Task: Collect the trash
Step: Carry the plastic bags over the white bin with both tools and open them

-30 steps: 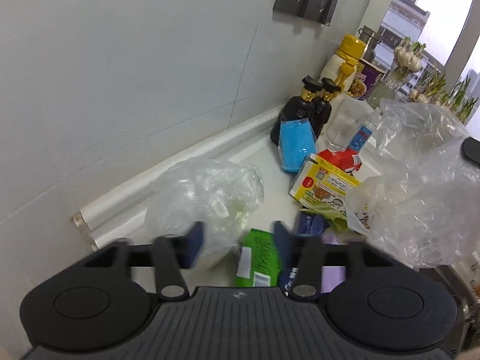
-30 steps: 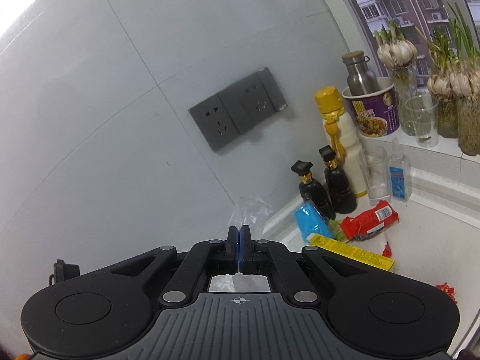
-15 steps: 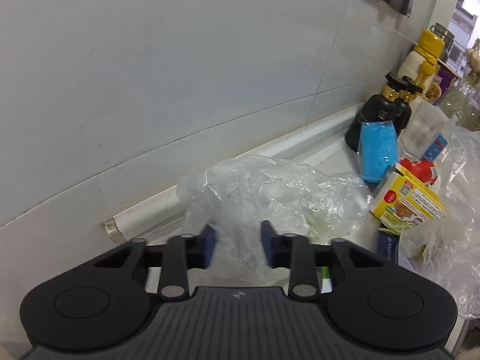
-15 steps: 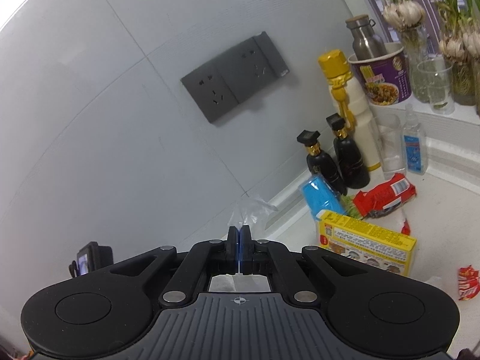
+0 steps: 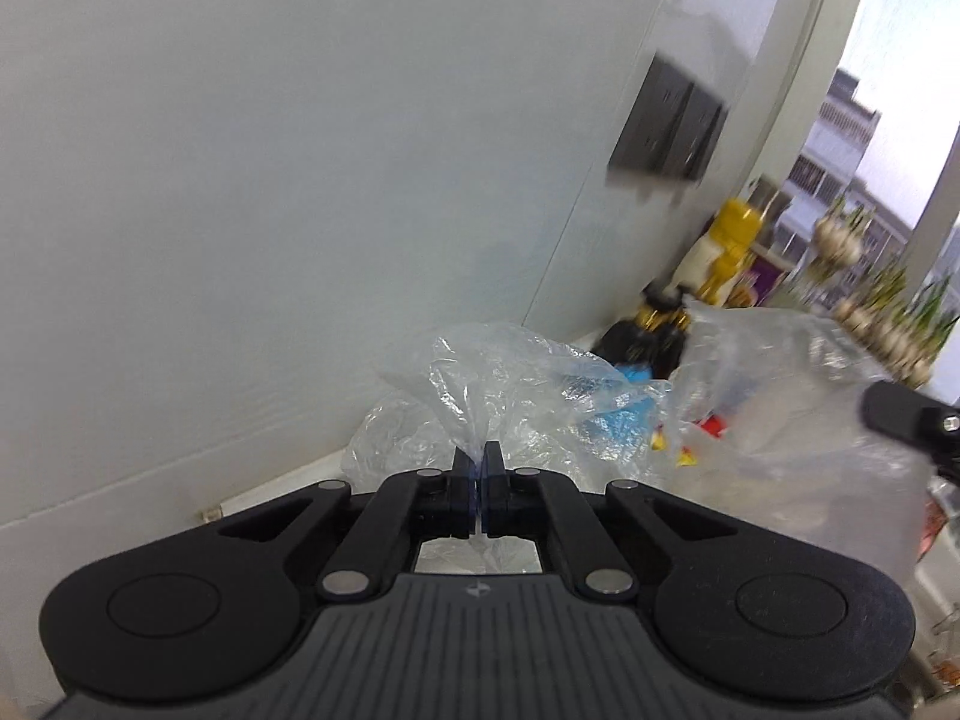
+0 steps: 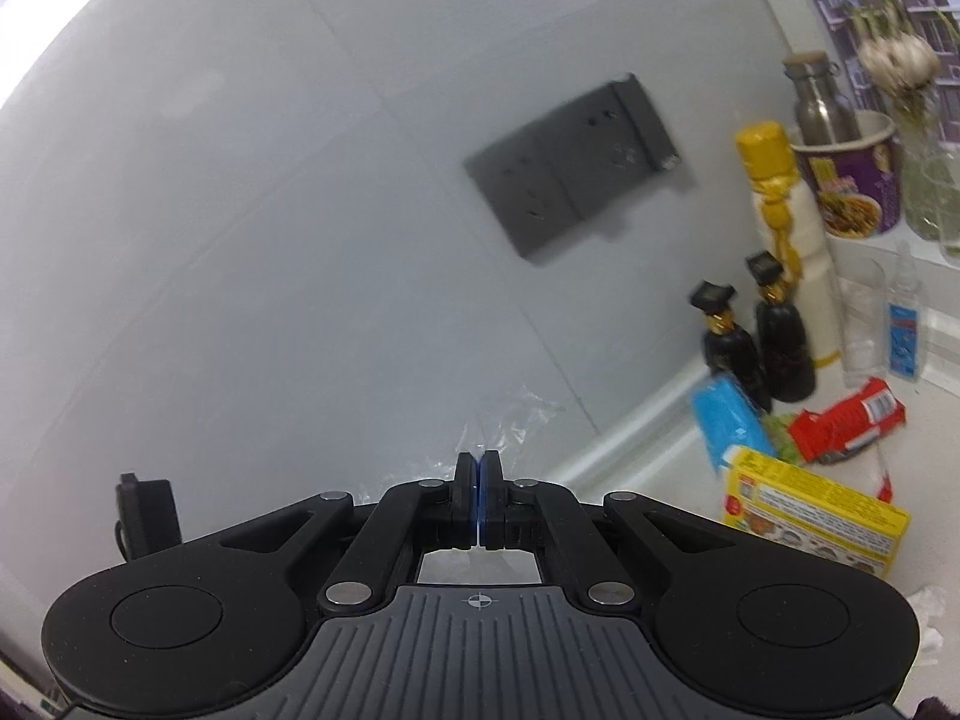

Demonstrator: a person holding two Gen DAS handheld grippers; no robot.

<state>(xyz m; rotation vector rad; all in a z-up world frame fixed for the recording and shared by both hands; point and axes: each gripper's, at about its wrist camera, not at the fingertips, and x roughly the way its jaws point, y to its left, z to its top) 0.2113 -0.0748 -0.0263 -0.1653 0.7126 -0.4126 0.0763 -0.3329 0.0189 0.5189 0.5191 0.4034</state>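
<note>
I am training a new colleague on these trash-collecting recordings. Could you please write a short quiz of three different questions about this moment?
1. True or false: the left gripper is shut on the clear plastic bag.
2. Multiple choice: what lies nearest the yellow box on the counter? A) a red packet B) a steel spoon C) a green mug
3. Short answer: what hangs on the wall above the two dark bottles?

Key
1. True; its jaws pinch a fold of the bag.
2. A
3. A dark grey socket panel.
</note>
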